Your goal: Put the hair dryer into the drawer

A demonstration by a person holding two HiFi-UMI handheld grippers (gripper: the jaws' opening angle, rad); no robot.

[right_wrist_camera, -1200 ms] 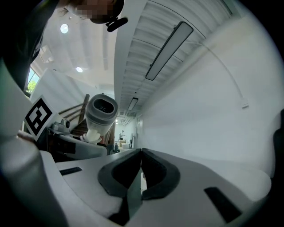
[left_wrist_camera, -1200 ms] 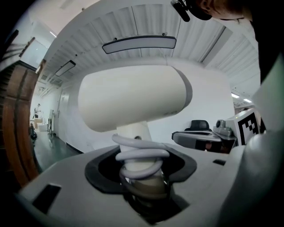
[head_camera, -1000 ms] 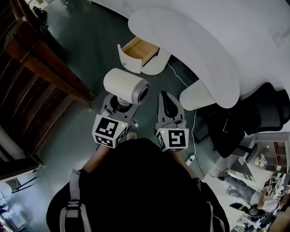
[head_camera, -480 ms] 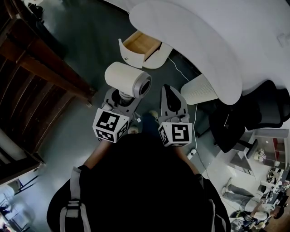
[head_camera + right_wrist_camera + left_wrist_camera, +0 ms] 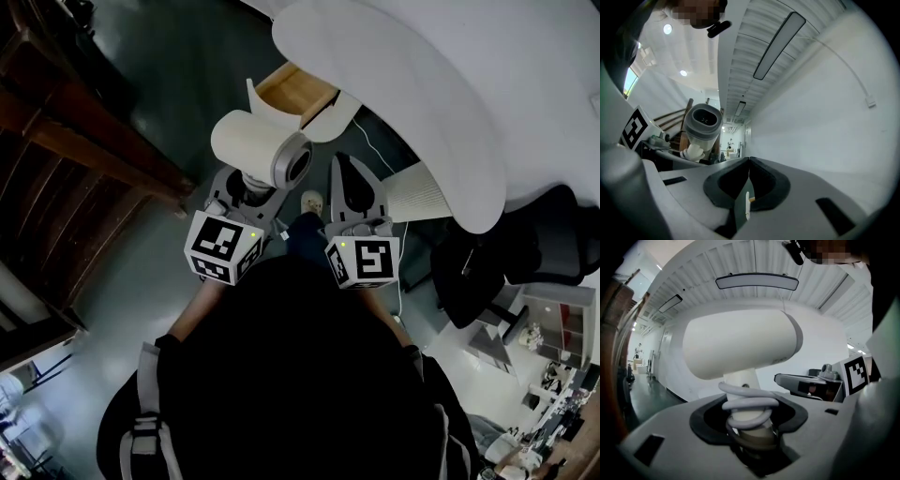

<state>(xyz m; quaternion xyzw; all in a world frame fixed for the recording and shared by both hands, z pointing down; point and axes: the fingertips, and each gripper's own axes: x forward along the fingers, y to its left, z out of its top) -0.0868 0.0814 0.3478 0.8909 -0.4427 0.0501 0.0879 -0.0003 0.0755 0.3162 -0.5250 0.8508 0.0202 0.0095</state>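
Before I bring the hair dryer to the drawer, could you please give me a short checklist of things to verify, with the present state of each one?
1. Left claw shut firmly on the handle of the hair dryer: ok.
2. Cord wound round the handle, not hanging loose: ok for the loops that show; the plug end, cannot tell.
3. Drawer pulled open: ok.
4. Enough free room inside the drawer: cannot tell. The wooden part in view is bare, but the desk hides the rest.
5. Right claw shut, empty and apart from the hair dryer: ok.
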